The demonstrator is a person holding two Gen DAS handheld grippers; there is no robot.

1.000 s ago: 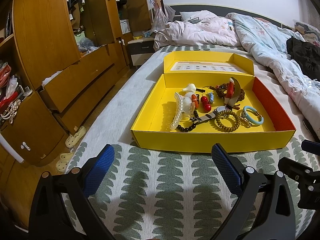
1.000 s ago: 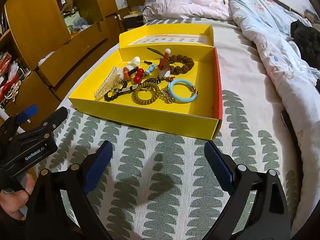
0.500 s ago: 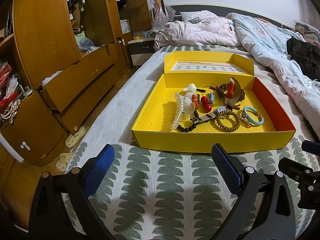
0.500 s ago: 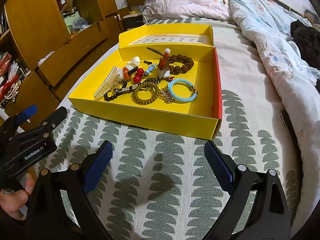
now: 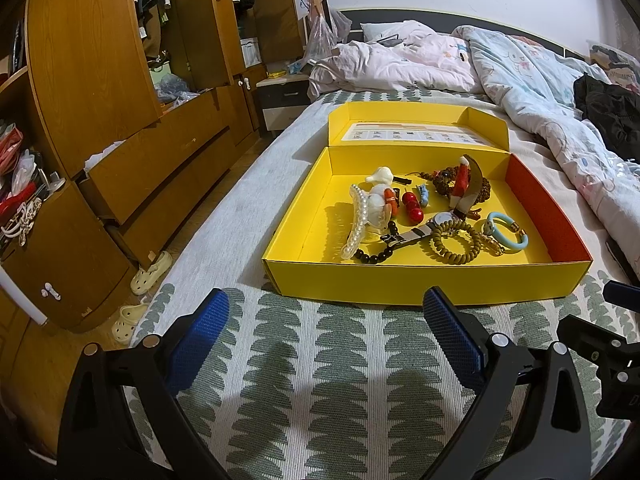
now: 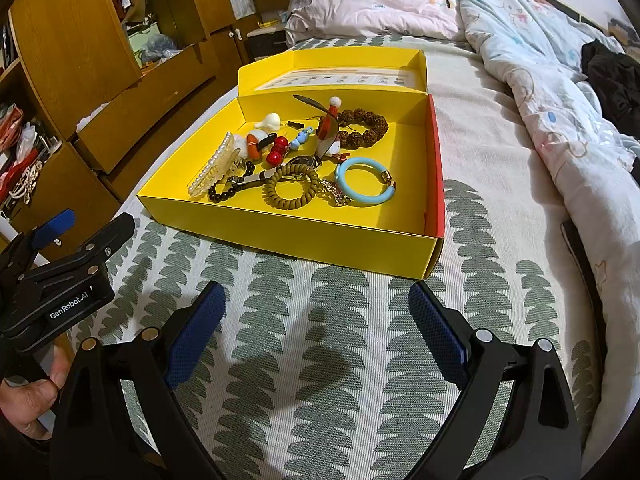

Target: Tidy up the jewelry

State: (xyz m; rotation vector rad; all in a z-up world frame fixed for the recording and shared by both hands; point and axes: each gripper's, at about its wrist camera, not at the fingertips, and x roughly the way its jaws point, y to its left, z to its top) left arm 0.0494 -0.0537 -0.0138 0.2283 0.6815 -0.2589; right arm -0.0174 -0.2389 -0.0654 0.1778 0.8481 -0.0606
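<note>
An open yellow box (image 5: pixel 420 280) (image 6: pixel 304 236) lies on the bed with jewelry heaped inside: a pearl hair clip (image 5: pixel 358 224) (image 6: pixel 212 168), a light blue bangle (image 5: pixel 506 230) (image 6: pixel 362 182), an olive coil hair tie (image 5: pixel 456 242) (image 6: pixel 292 188), red beads (image 5: pixel 412 206) (image 6: pixel 277 150), a brown bead bracelet (image 6: pixel 366 126), a black bead bracelet (image 5: pixel 378 256) and a watch (image 5: pixel 424 230). My left gripper (image 5: pixel 326 336) is open and empty, short of the box's front wall. My right gripper (image 6: pixel 316 332) is open and empty, also in front of the box.
The bed cover (image 6: pixel 320 320) has a green leaf pattern. A rumpled quilt (image 6: pixel 552 92) lies to the right, pillows (image 5: pixel 400 64) at the far end. Wooden wardrobes and drawers (image 5: pixel 132 160) stand at the left, slippers (image 5: pixel 150 276) on the floor.
</note>
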